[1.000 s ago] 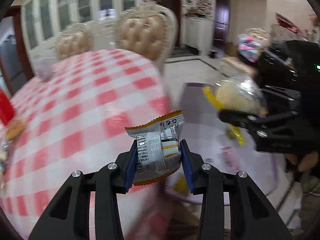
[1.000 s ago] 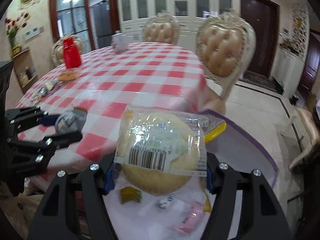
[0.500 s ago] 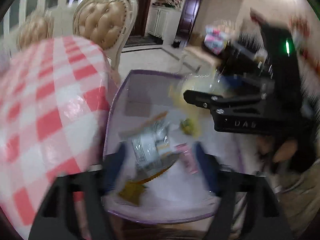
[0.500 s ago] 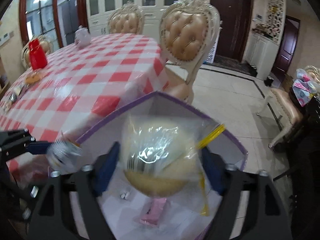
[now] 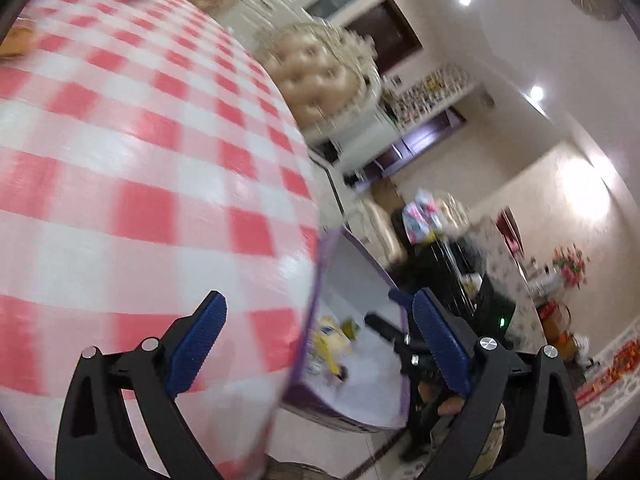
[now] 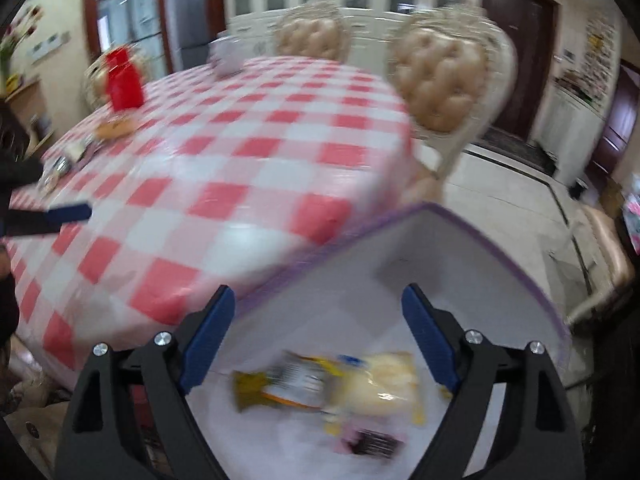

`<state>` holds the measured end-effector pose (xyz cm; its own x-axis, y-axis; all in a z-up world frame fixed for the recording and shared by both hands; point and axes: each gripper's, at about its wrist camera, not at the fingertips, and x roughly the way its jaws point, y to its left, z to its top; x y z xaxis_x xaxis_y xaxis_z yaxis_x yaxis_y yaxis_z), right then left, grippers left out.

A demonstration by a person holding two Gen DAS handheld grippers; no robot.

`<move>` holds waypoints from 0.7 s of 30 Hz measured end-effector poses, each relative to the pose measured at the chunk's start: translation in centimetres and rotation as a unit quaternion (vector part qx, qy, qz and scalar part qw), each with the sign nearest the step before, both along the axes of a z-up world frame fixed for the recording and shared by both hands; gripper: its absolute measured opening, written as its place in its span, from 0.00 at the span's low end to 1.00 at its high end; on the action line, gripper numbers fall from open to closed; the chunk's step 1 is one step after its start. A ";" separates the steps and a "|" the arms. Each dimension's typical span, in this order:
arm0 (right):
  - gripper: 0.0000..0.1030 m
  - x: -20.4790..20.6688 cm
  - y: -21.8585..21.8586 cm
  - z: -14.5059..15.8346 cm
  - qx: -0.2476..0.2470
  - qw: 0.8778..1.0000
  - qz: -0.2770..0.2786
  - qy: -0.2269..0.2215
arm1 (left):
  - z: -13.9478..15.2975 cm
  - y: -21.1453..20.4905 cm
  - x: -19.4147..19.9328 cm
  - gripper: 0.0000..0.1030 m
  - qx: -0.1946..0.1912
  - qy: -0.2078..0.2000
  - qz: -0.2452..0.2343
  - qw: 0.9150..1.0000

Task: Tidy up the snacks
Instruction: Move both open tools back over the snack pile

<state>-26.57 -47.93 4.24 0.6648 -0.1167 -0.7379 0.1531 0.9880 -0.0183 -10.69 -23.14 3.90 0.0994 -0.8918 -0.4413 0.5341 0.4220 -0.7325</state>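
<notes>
A white box with a purple rim [image 6: 472, 220] stands beside the checked table [image 6: 248, 152]. Inside it lie a silver and orange snack packet [image 6: 292, 388] and a clear-wrapped round bread [image 6: 384, 384], with smaller wrappers below them. My right gripper [image 6: 316, 320] is open and empty above the box. My left gripper [image 5: 320, 328] is open and empty over the table edge; the box [image 5: 332, 248] and yellow snacks [image 5: 332, 340] show beyond it. The right gripper's black finger [image 5: 384, 328] shows over the box in the left wrist view.
A red container [image 6: 124, 80], a bun [image 6: 114, 128] and several small packets [image 6: 68, 156] sit on the table's far left. Two padded chairs [image 6: 444, 76] stand behind the table. Tiled floor [image 6: 508, 196] lies to the right.
Both grippers opened and let go of their snacks, which now lie in the box. The left gripper has swung back toward the table; the right has lifted slightly.
</notes>
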 end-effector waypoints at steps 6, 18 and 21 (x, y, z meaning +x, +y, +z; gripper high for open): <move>0.83 6.0 9.7 0.6 -0.020 0.995 0.094 -0.006 | 0.8 8.8 2.3 0.88 0.044 -0.061 0.127 0.989; 0.83 19.3 28.5 -1.6 0.014 0.969 0.246 0.015 | 1.1 32.1 9.5 0.88 0.147 -0.097 0.428 0.886; 0.83 22.6 31.7 -1.6 0.022 0.963 0.269 0.011 | 0.3 36.3 11.0 0.88 0.132 -0.071 0.474 0.867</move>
